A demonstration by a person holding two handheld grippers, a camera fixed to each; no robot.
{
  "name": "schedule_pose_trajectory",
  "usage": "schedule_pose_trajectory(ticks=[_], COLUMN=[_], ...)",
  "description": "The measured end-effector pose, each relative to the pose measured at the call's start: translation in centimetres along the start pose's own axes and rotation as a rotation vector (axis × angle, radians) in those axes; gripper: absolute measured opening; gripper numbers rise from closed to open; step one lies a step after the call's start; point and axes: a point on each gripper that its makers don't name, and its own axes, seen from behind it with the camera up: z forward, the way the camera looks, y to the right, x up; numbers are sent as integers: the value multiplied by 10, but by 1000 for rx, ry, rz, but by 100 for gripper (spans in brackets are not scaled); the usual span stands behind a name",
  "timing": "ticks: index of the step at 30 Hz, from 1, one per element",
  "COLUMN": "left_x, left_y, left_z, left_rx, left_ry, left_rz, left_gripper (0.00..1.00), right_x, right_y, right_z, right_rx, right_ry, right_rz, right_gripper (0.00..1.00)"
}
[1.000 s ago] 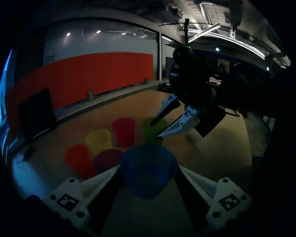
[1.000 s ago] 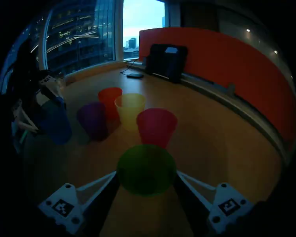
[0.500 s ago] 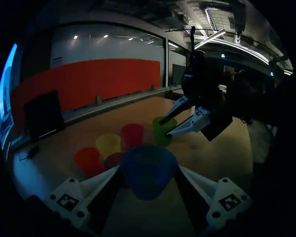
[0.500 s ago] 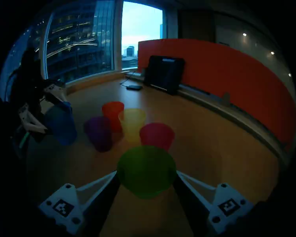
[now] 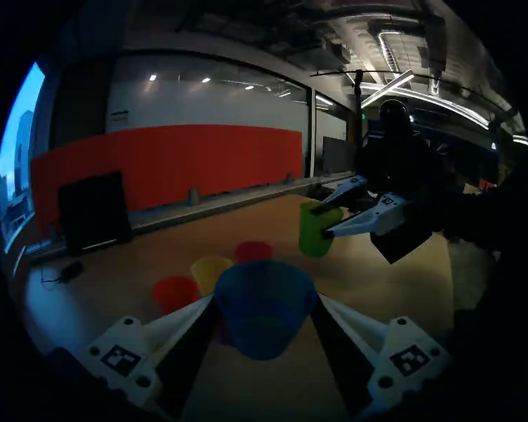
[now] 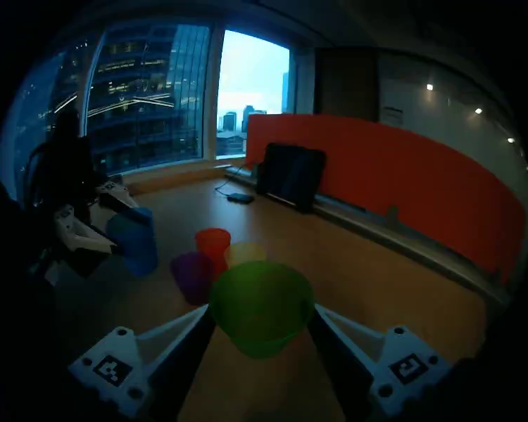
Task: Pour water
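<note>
- Far left in the left gripper view: black case (image 5: 93, 211) upright at the far edge of the wooden desk (image 5: 384, 274), in front of the red wall panel (image 5: 193, 158).
- Bunched on the desk: orange cup (image 5: 174, 292), yellow cup (image 5: 210, 271), pink cup (image 5: 253, 251), all open end up.
- Low centre: left gripper (image 5: 264, 299) pinching the blue cup (image 5: 265, 313) by its sides, upright; black-and-white square markers (image 5: 120, 359) on both fingers, patterns rather than letters.
- Right of centre: right gripper (image 5: 334, 214) clamped on the green cup (image 5: 315, 228), upright, apart from the bunch.
- Left in the right gripper view: left gripper (image 6: 105, 225) with the blue cup (image 6: 134, 240), windows (image 6: 151, 105) behind.
- Centre: purple cup (image 6: 191, 276), orange cup (image 6: 212, 250), yellow cup (image 6: 245, 252) close together on the desk.
- Low centre: green cup (image 6: 262, 306) squeezed between the right gripper's fingers; contents too dark to tell.
- Upper right: small wall sign (image 6: 391, 112), too small to read.
</note>
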Motion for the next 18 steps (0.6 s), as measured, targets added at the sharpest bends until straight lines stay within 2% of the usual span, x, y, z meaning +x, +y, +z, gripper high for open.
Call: schedule_pose_trajectory(ticks=[9,18], left_x=[27,59], left_y=[-11,-20], left_z=[-6,-15], left_rx=[32,55], left_ry=[61,135], left_rz=[10,10], left_gripper=[87,87], right_x=[34,68], right_y=[-9,-21], right_z=[-14,-24], right_rx=[-26,-32], right_ry=[93,201], right_rz=[-25,-20], right_gripper=[91,91])
